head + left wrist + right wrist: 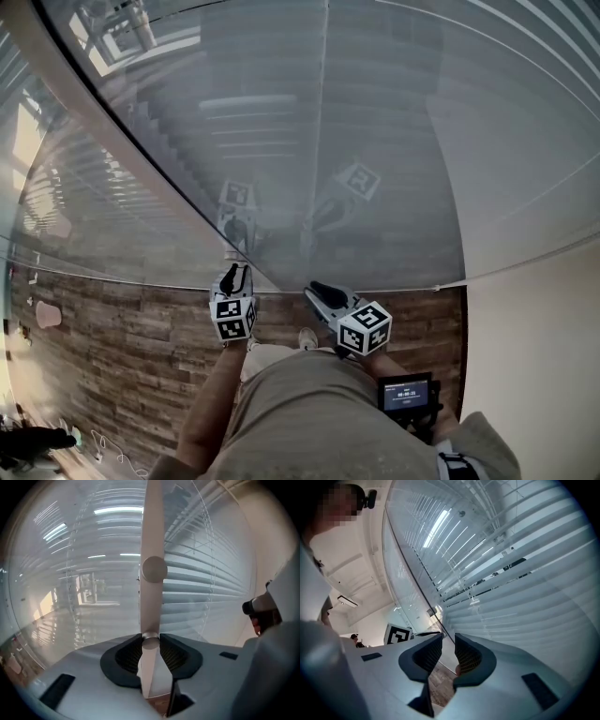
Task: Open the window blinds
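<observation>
Window blinds [211,581], with their tilt wand [153,531] in the grip. Nearest the viewer, the left tongs [150,644] are clamped on the lower end of the wand, a pale rod seated between the two dark pads and touching both. From that grip the wand's long axis runs straight up and away, hanging just in front of the slats and roughly square to them. The coming move turns on this relation: to tilt the slats, the wand probably has to be rolled about its own length, so the left tongs appear well placed and need not reach further.

The right tongs [448,644] hover just beside, to the right of the left pair in the head view. Their jaws stand apart with nothing between them, and they aim at the slats rather than at the wand. The left hand is therefore the nearer — indeed the only one in contact.

Beyond both, the slats run level across the window and mostly overlap, with a few dark gaps higher up; by this reading the blinds are not yet open.
</observation>
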Demonstrator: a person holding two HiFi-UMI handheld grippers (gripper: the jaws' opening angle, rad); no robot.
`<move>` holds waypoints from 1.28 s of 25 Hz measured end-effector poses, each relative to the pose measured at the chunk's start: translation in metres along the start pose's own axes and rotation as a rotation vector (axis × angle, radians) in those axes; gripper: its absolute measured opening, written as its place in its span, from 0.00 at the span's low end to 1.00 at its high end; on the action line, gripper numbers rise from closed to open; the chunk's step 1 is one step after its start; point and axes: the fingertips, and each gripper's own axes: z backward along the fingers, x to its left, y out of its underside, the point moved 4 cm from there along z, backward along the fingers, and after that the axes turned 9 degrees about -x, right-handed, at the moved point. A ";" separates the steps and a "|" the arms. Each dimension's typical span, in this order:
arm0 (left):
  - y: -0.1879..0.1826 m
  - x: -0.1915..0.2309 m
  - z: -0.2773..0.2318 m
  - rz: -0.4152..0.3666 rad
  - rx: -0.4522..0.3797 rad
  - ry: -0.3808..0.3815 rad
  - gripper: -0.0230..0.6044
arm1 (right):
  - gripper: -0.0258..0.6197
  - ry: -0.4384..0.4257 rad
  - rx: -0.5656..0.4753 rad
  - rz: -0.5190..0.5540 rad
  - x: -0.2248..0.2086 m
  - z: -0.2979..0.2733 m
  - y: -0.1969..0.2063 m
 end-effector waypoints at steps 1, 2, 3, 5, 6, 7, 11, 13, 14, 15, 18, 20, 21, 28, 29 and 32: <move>0.000 0.000 0.001 0.013 0.000 0.004 0.24 | 0.18 -0.003 0.000 0.001 0.001 0.000 0.000; 0.001 0.000 0.002 0.030 0.001 0.007 0.24 | 0.18 -0.005 0.000 0.001 0.001 0.001 0.001; 0.002 0.001 0.003 0.051 0.002 0.010 0.24 | 0.18 -0.008 0.000 0.002 0.002 0.001 0.002; 0.002 0.004 0.003 0.105 0.004 0.017 0.24 | 0.18 -0.010 0.001 0.001 0.004 0.000 0.001; 0.000 0.006 0.003 0.132 0.005 0.021 0.24 | 0.18 -0.010 0.003 0.000 0.005 -0.001 0.000; -0.001 0.007 0.002 0.159 0.005 0.026 0.24 | 0.18 -0.010 0.005 0.000 0.005 -0.002 -0.001; 0.001 0.010 0.003 0.236 0.007 0.040 0.24 | 0.18 -0.014 0.009 0.001 0.005 -0.001 0.002; 0.004 0.012 0.004 0.278 0.007 0.047 0.24 | 0.18 -0.015 0.010 0.001 0.006 0.000 0.004; 0.005 0.013 0.005 0.302 0.006 0.051 0.24 | 0.18 -0.015 0.011 0.001 0.007 0.000 0.005; 0.006 0.013 0.005 0.328 0.004 0.056 0.24 | 0.18 -0.015 0.011 0.001 0.007 0.001 0.006; 0.008 0.017 0.005 0.414 -0.001 0.073 0.24 | 0.18 -0.015 0.013 0.005 0.007 0.001 0.006; 0.006 0.021 0.005 0.443 0.002 0.079 0.24 | 0.18 -0.015 0.012 0.006 0.008 -0.001 0.003; 0.006 0.021 0.005 0.448 0.004 0.081 0.24 | 0.18 -0.014 0.010 0.004 0.008 -0.001 0.002; 0.011 0.023 0.004 0.571 -0.009 0.111 0.24 | 0.18 -0.013 -0.002 -0.006 0.007 0.000 0.003; 0.012 0.024 0.004 0.598 -0.013 0.117 0.24 | 0.18 -0.012 -0.002 -0.006 0.007 0.000 0.003; 0.014 0.026 0.004 0.706 -0.032 0.148 0.24 | 0.18 -0.014 -0.007 -0.010 0.008 0.000 0.002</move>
